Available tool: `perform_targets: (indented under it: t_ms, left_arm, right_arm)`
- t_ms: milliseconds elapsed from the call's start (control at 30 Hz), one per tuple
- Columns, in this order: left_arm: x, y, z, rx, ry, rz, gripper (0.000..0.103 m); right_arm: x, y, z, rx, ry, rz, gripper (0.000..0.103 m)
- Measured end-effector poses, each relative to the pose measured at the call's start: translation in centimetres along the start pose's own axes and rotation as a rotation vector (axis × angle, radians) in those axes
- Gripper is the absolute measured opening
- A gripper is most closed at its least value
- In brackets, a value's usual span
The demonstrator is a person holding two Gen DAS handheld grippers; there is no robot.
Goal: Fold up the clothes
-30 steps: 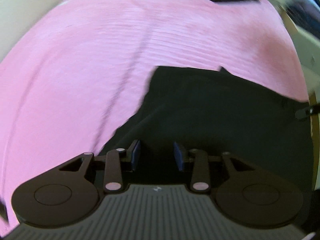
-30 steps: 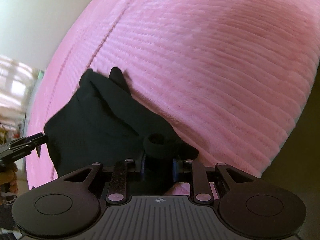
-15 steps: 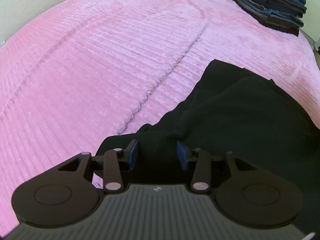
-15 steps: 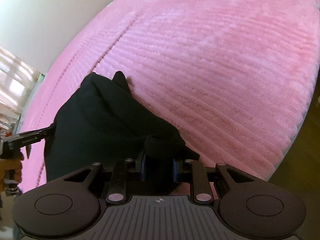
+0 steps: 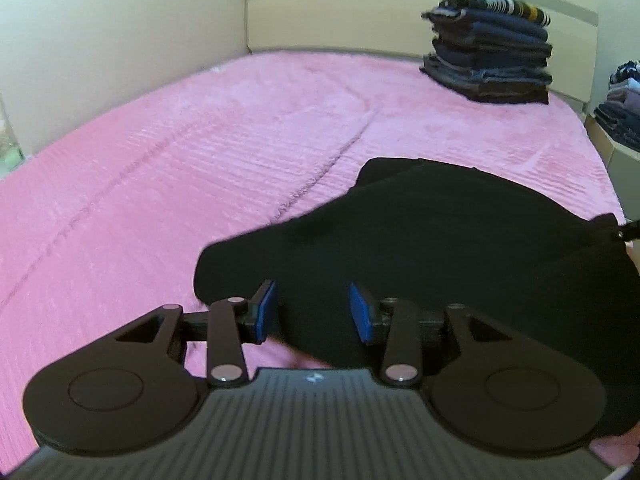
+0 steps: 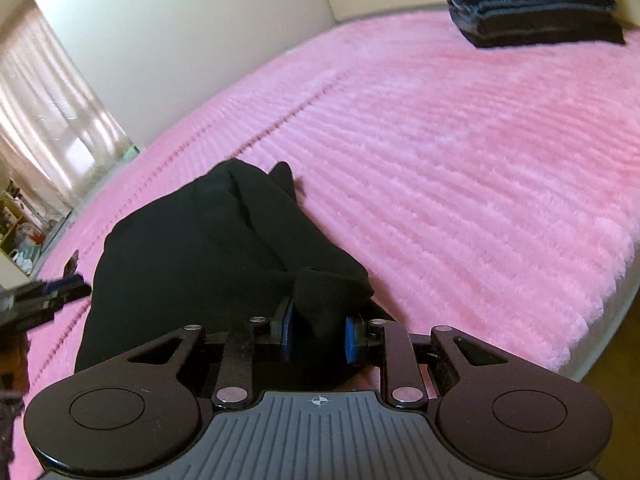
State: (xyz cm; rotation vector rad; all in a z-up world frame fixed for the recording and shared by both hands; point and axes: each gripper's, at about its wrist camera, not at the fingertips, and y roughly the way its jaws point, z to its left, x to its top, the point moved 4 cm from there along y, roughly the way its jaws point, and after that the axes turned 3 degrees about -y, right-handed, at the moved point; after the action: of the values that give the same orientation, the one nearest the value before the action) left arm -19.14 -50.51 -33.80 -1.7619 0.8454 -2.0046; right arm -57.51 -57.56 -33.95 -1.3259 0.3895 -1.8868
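Observation:
A black garment (image 5: 440,240) lies spread on the pink bedcover (image 5: 200,160), its near edge lifted. My left gripper (image 5: 313,312) has that edge between its blue pads, which press the cloth as the jaws close a little. In the right wrist view the same garment (image 6: 192,264) stretches off to the left, and my right gripper (image 6: 318,334) is shut on a bunched roll of its fabric. The left gripper (image 6: 52,296) shows at the garment's far left side. The right gripper's tip (image 5: 630,232) peeks in at the left wrist view's right edge.
A tall stack of folded dark clothes (image 5: 490,64) sits at the back right of the bed by the pale headboard (image 5: 360,12). Another clothes pile (image 5: 624,104) stands beyond the bed's right side. The bedcover's edge (image 6: 592,320) drops off to the floor.
Both views have swung upward, so the headboard and the clothes stack now show. The left gripper moved sideways with the garment's edge between its pads. The right gripper kept its hold.

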Motion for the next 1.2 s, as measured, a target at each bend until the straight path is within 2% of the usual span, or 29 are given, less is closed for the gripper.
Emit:
perform_targets:
  t_ms: [67,200,367,467,500,533,633,800,833,900,967,1033,1200]
  left_arm:
    - [-1.5,-1.0,-1.3,-0.002,0.005,-0.030,0.035]
    - [-4.0,-2.9,-4.3,-0.004,0.028,-0.092,0.042]
    - [-6.0,-5.4,-7.8,0.048,0.056,-0.100,0.044]
    - [-6.9,-8.4,-10.4,0.087,-0.005,-0.088,0.057]
    - [-7.1,-9.6,-11.7,0.084,-0.039,-0.089,0.064]
    - [-7.3,-10.5,-13.1,0.081,-0.051,-0.094,0.067]
    - [-8.3,-11.9,-18.0,0.096,-0.029,-0.082,0.074]
    - [-9.0,-9.3,-24.0,0.216,0.006,-0.063,0.073]
    - [-8.7,-8.4,-24.5,0.266,0.011,-0.066,0.071]
    - [-8.4,-7.0,-24.9,0.411,0.048,-0.060,0.060]
    - [-8.7,-6.9,-24.5,0.535,0.077,-0.042,0.067]
    - [-9.8,-7.0,-24.0,0.576,0.086,0.004,0.067]
    - [-10.4,-6.5,-23.3,0.562,0.023,0.035,0.069]
  right_arm:
    - [-0.2,-0.1,-0.1,0.015,-0.012,-0.025,0.022]
    - [-0.6,0.0,-0.8,0.068,-0.021,-0.064,0.022]
    - [-0.7,-0.1,-2.1,0.158,-0.024,-0.076,0.022]
    - [-0.1,0.1,-2.7,0.199,-0.011,-0.041,0.022]
    - [0.0,0.2,-2.8,0.210,-0.021,-0.037,0.022]
    - [-0.1,0.2,-2.9,0.217,-0.024,-0.039,0.022]
    - [-0.3,0.3,-2.9,0.222,-0.034,-0.054,0.022]
    - [-0.3,0.4,-3.1,0.234,-0.020,-0.052,0.022]
    - [-0.2,0.5,-3.3,0.246,-0.017,-0.047,0.022]
    - [-0.2,0.5,-3.7,0.275,-0.006,-0.038,0.022]
    - [-0.3,0.5,-3.9,0.295,-0.012,-0.038,0.022]
    - [-0.5,0.5,-4.0,0.300,-0.017,-0.044,0.022]
    - [-0.5,0.5,-4.1,0.307,-0.007,-0.048,0.022]
